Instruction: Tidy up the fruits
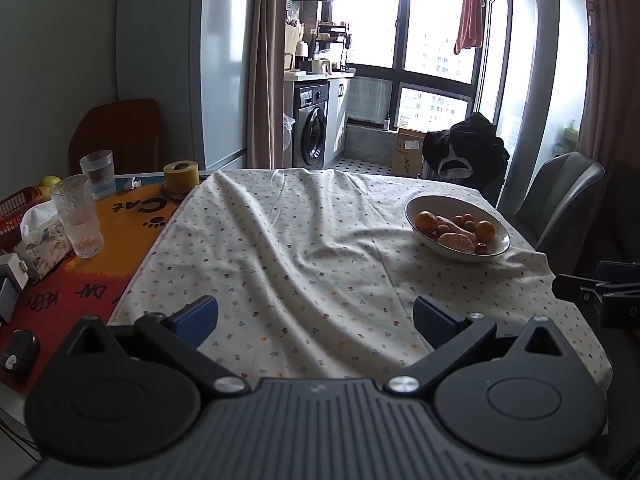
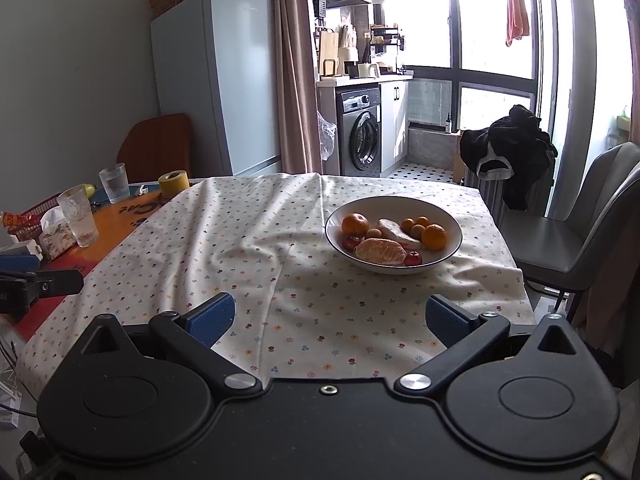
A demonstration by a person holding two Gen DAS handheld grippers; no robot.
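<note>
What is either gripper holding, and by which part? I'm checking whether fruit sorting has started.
Nothing is held. The left gripper and right gripper are both open over the tablecloth, and all the fruit lies in the bowl.

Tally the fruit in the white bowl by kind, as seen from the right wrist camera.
In the bowl:
Whole oranges: 2
Peeled orange: 1
Small orange round fruits: 4, though one is partly hidden
Small red fruits: 2
Pale long piece, kind unclear: 1
Total: 10
</note>
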